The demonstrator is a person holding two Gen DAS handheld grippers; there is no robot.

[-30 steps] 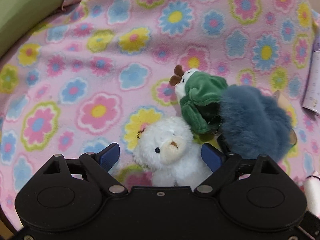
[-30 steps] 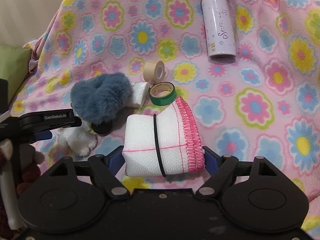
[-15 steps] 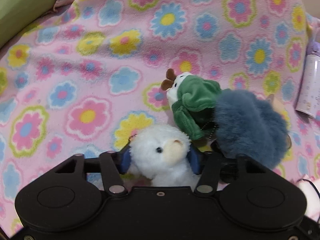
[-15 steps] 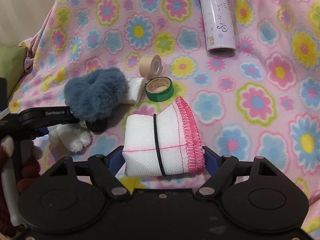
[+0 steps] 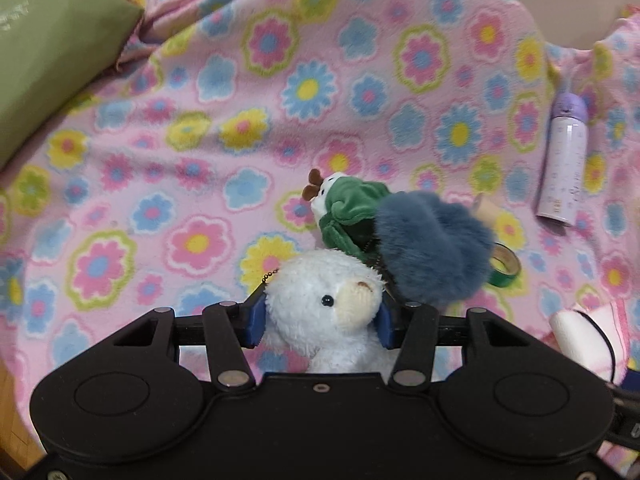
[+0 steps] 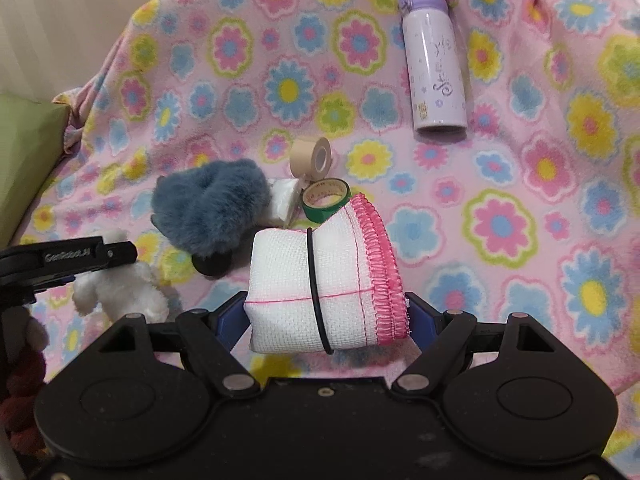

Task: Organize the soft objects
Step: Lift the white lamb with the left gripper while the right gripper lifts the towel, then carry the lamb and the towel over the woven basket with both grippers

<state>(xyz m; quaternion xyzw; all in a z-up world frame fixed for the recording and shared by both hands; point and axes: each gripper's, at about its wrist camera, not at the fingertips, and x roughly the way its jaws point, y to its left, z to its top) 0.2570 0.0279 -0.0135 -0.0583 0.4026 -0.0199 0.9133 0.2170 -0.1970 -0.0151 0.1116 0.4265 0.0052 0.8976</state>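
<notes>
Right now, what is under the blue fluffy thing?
A black round piece pokes out beneath the blue fluffy thing, and a white packet and a green plush sit against its sides. Anything else beneath is hidden.

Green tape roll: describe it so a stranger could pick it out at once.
On the pink flowered blanket, look below the lying lilac bottle to the cluster beside the blue-grey furry plush. The green tape roll lies there; the beige tape roll just behind it stands on edge.

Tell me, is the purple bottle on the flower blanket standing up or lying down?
Lying down. The purple bottle rests lengthwise on the blanket, its lavender cap pointing away from the right gripper and its flat base facing it.
</notes>
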